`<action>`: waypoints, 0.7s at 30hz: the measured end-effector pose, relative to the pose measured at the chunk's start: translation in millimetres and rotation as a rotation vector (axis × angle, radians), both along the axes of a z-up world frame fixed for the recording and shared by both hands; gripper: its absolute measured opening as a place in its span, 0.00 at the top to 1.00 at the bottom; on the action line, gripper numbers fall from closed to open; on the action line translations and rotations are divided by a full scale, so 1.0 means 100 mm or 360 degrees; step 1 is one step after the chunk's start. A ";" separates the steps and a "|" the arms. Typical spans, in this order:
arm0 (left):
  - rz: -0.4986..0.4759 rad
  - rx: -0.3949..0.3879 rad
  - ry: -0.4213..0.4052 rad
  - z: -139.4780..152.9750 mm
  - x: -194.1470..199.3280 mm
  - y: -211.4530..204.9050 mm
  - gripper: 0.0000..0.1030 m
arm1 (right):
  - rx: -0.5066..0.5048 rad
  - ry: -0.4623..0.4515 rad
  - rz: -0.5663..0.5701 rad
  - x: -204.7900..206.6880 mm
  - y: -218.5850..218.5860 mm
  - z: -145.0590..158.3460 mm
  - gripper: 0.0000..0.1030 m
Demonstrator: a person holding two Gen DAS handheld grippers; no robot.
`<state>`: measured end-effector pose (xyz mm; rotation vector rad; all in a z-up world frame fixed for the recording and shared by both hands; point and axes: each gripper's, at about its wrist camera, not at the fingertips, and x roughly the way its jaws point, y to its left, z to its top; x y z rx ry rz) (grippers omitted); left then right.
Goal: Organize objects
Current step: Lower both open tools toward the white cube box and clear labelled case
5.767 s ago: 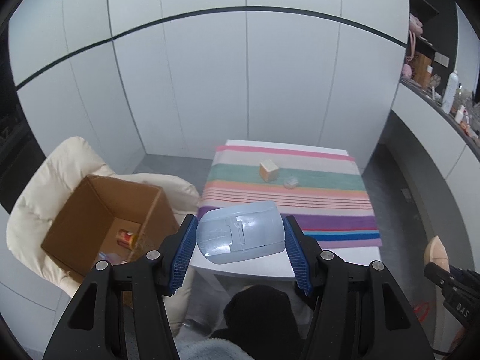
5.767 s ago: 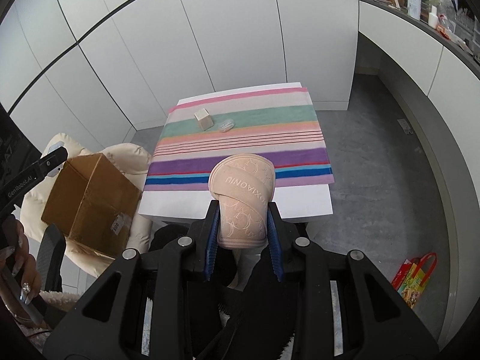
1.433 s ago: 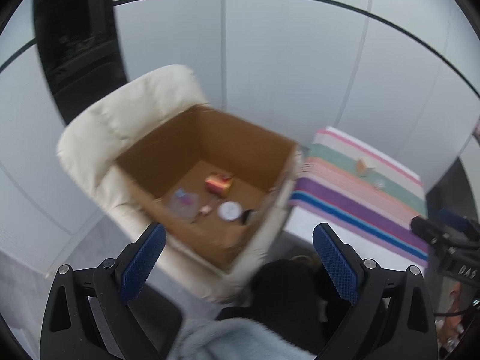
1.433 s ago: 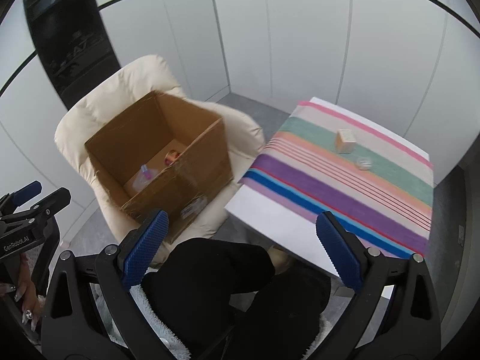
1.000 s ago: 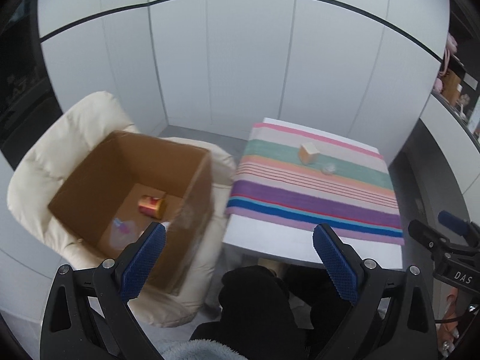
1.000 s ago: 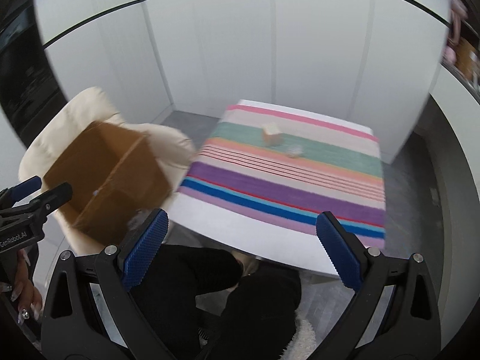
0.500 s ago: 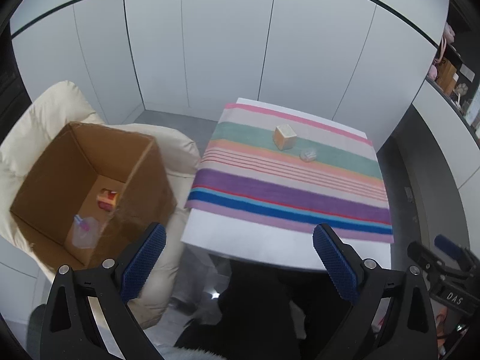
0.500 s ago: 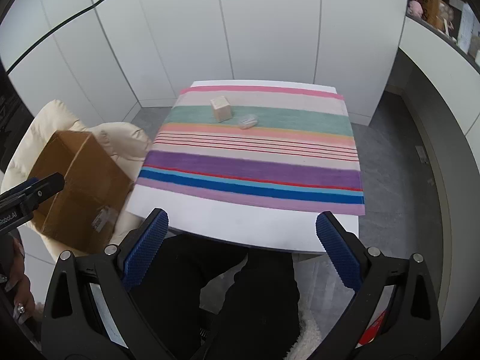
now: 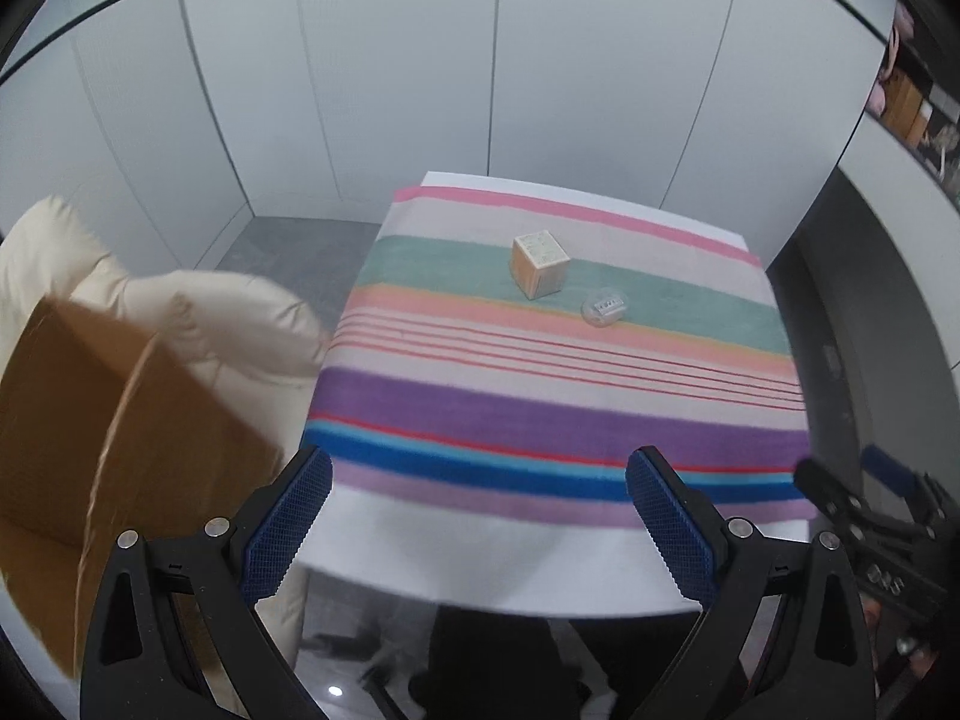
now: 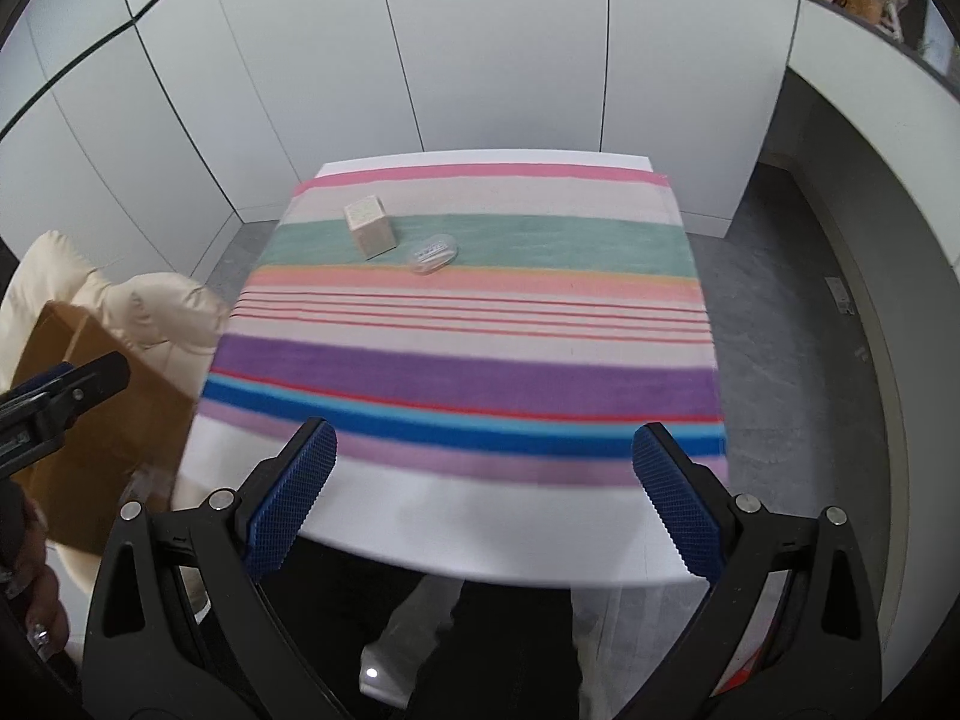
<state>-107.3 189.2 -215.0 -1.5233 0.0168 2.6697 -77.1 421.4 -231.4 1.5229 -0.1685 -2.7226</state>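
Small beige cardboard cube [image 9: 540, 263] and clear plastic capsule [image 9: 604, 306] sit far back on the striped-cloth desk [image 9: 540, 402]; both the left tool [image 9: 477, 513] and the right tool [image 10: 483, 495] are spread apart and empty, so reach well forward before closing on either.

A table [image 9: 708, 585] stands before a panelled wall [image 9: 492, 60], with a cloth [image 9: 540, 372] spread over most of its top. On the far part of the cloth sits a small box [image 9: 540, 264], and just beside it, to its right and slightly nearer, lies a small flat packet [image 9: 605, 307]. Left of the table stands a cushioned chair [image 9: 198, 324] bearing a cardboard box [image 9: 108, 438]; a counter [image 10: 870, 72] runs along the right.
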 end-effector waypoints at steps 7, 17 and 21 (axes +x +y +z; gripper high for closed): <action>-0.0017 -0.0019 -0.0123 -0.48 -0.58 0.14 0.04 | 0.0024 -0.0093 0.0109 -0.99 0.02 -0.72 0.02; 0.0084 0.0096 -0.0248 -0.89 -1.31 0.09 0.04 | 0.0344 -0.0012 0.0474 -2.21 -0.64 -1.68 0.02; 0.0076 0.0106 -0.0284 -1.06 -1.64 0.28 0.04 | 0.0236 0.0082 0.0516 -2.33 -0.63 -1.72 0.26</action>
